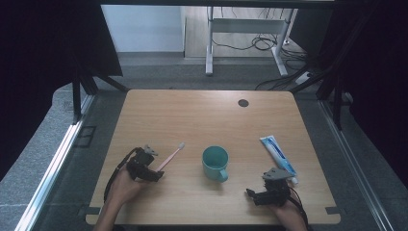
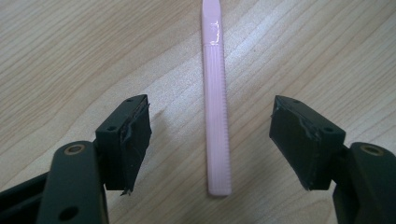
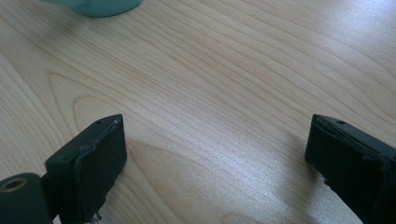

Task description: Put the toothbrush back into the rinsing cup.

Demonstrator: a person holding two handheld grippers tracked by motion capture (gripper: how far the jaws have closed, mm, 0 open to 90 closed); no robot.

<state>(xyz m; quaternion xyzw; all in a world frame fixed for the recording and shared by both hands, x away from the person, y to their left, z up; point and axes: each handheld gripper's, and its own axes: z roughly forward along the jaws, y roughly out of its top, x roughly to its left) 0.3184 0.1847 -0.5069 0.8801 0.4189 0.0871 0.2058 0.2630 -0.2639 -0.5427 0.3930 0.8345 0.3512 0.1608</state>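
Note:
A pink toothbrush [image 1: 171,156] lies flat on the wooden table [image 1: 192,120], bristles toward the far right. My left gripper [image 1: 156,174] sits low over its handle end. In the left gripper view the handle [image 2: 217,116] runs between the two pads [image 2: 135,140] with a gap on each side, so the jaws are open and touch nothing. A teal mug [image 1: 215,162] stands in the middle, its base [image 3: 93,5] at the top of the right gripper view. My right gripper [image 1: 250,193] rests open near the front edge, with bare wood between its pads [image 3: 100,158].
A blue and white toothpaste tube [image 1: 278,155] lies on the right side of the table, just beyond my right hand. A dark round grommet [image 1: 243,103] sits near the far edge. Desk legs and cables [image 1: 260,43] stand on the floor behind.

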